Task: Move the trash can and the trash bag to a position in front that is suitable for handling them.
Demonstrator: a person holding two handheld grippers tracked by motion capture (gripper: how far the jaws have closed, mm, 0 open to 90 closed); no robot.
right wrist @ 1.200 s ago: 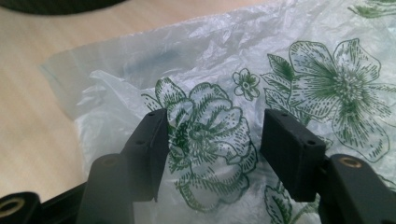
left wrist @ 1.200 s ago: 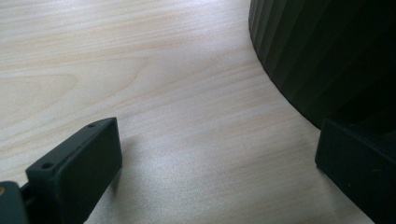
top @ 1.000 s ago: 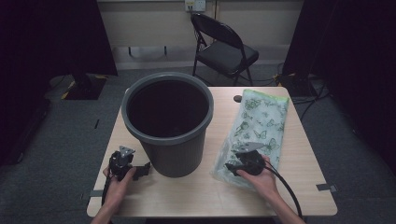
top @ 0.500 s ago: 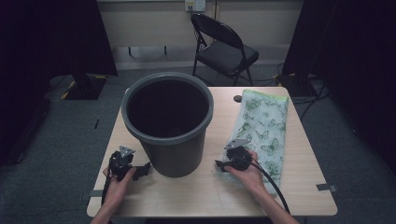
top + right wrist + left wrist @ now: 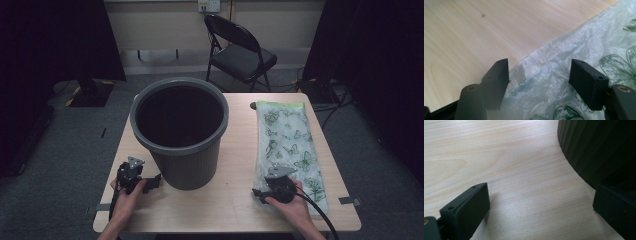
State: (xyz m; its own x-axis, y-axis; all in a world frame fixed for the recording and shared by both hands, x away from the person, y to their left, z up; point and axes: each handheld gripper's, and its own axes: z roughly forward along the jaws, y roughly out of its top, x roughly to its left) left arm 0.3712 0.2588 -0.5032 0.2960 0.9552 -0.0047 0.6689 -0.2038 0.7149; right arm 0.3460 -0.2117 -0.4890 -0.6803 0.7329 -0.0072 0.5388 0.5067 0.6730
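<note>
Over on the left I've got my left gripper [image 5: 152, 183] sitting low on the wooden table [image 5: 235, 205], right beside the base of the big grey bucket [image 5: 180, 131]. Its jaws are spread wide with nothing between them but bare tabletop, and in the left gripper view one jaw sits right up against the ribbed bucket wall [image 5: 599, 147]. The bucket stands upright on the left half of the table, mouth open to the top.

Moving right, my right gripper [image 5: 260, 194] is down at the near end of the plastic bag [image 5: 287, 137], the thin translucent one with green butterflies, lying flat along the right side of the table. In the right gripper view its jaws are apart too, straddling the crinkled edge of the bag [image 5: 554, 82], not pinching it yet.
</note>
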